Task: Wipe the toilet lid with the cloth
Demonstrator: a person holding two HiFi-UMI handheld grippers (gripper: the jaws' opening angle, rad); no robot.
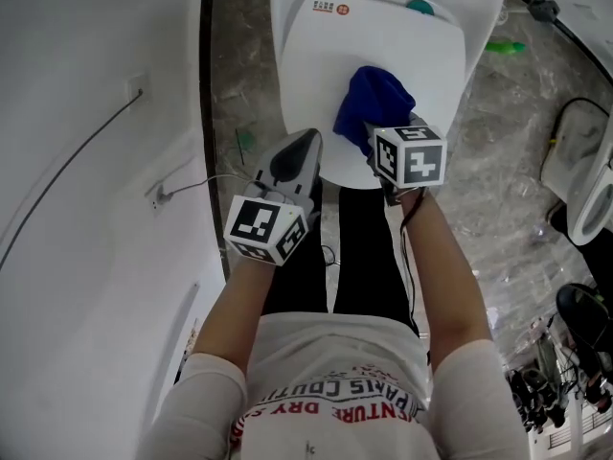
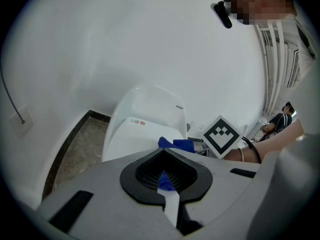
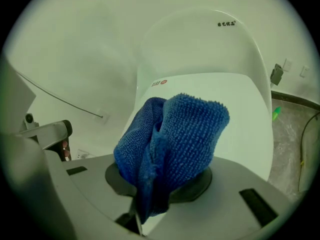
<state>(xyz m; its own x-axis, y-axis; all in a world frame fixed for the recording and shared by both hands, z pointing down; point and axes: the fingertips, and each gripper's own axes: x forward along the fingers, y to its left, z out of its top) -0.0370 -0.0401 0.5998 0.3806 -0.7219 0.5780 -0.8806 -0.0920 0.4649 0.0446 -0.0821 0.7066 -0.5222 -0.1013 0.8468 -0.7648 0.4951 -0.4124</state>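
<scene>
The right claw (image 3: pixel 150 204) is clenched on the blue cloth (image 3: pixel 172 139). The cloth bulges thick out of its closed jaws and hides their tips. In the head view the bunched cloth hangs ahead of this claw, over the near half of the white toilet lid (image 1: pixel 326 75). Whether it presses on the lid cannot be told.

The left claw (image 1: pixel 303 147) is empty, its jaws drawn together to a thin slit with nothing between them. It sits just left of the right claw, apart from the cloth, with its tip at the near left edge of the lid. In its own view, a sliver of the cloth and the white lid show through the slit, beyond the jaws.

Past both claws the closed lid runs back to the white tank (image 1: pixel 479 3). Left of the left claw lies a strip of marbled floor (image 1: pixel 244 84), then a white wall (image 1: pixel 86 113) with a thin cable (image 1: pixel 67 166) on it. Far right of the right claw, a small green object (image 1: pixel 505 47) lies on the floor.
</scene>
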